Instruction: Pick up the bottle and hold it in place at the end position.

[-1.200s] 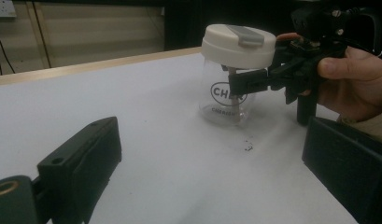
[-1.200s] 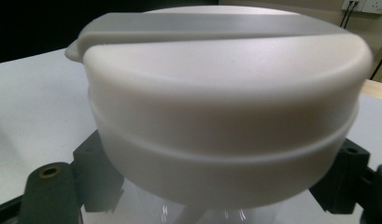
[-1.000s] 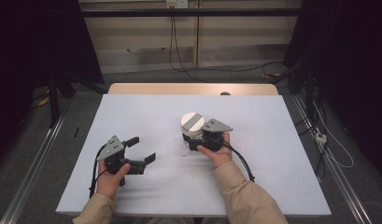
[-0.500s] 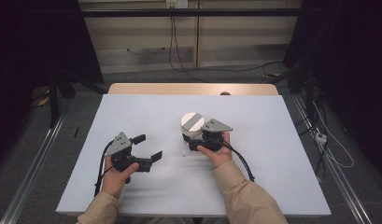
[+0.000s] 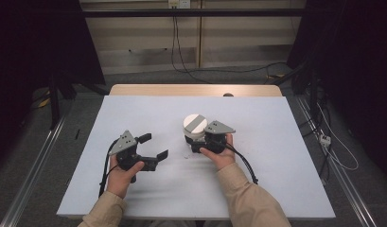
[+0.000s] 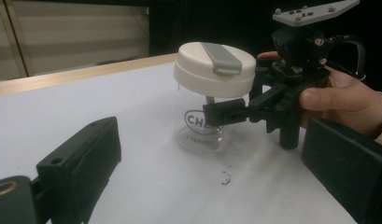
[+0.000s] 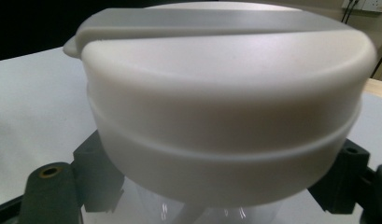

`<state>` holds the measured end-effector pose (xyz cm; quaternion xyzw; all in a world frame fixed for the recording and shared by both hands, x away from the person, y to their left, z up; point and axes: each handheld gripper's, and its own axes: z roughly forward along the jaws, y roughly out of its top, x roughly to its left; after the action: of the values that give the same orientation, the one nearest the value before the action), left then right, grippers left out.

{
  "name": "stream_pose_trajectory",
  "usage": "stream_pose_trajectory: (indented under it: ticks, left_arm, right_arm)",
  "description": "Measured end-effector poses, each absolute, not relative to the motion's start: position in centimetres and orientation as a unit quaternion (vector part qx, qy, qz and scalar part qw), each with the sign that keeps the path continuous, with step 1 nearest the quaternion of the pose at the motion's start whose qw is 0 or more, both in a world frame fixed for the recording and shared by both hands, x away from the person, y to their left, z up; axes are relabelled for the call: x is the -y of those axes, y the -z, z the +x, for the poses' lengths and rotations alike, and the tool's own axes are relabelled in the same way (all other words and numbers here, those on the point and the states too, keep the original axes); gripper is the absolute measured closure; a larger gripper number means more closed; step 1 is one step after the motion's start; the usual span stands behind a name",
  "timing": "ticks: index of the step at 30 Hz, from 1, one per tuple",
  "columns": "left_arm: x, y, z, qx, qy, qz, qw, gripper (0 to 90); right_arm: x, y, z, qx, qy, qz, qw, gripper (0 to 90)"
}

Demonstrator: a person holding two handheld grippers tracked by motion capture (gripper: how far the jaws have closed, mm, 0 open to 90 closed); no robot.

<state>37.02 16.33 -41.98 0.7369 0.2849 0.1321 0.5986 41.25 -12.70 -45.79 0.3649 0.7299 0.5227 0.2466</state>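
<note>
A clear glass jar (image 6: 202,133) with printed lettering stands upright on the white table top (image 5: 276,142), a little right of centre. It wears a white lid (image 5: 195,125) with a grey strap across it; the lid (image 7: 226,93) looms close in the right gripper view. My right gripper (image 5: 190,141) is shut on the jar's glass body just under the lid, one black jaw on each side (image 7: 198,203). My left gripper (image 5: 154,145) hovers to the jar's left, open, with nothing between its jaws (image 6: 212,186), which point at the jar.
A few dark specks (image 6: 224,176) lie on the table in front of the jar. A wooden strip (image 5: 191,90) runs along the table's far edge. Cables (image 5: 333,151) trail on the floor to the right, and metal rails flank both sides.
My left gripper has drifted a little to the right, toward the jar. The right gripper and the jar have stayed still.
</note>
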Motion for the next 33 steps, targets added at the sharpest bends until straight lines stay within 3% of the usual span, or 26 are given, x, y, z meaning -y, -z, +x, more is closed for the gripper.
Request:
stream_pose_trajectory:
  ticks: [33]
  left_arm:
    - [-15.47,41.45,37.92,-0.295,-0.132,0.736,0.594,4.8]
  right_arm:
    - [12.68,45.84,41.21,-0.73,-0.521,0.367,0.246,18.6]
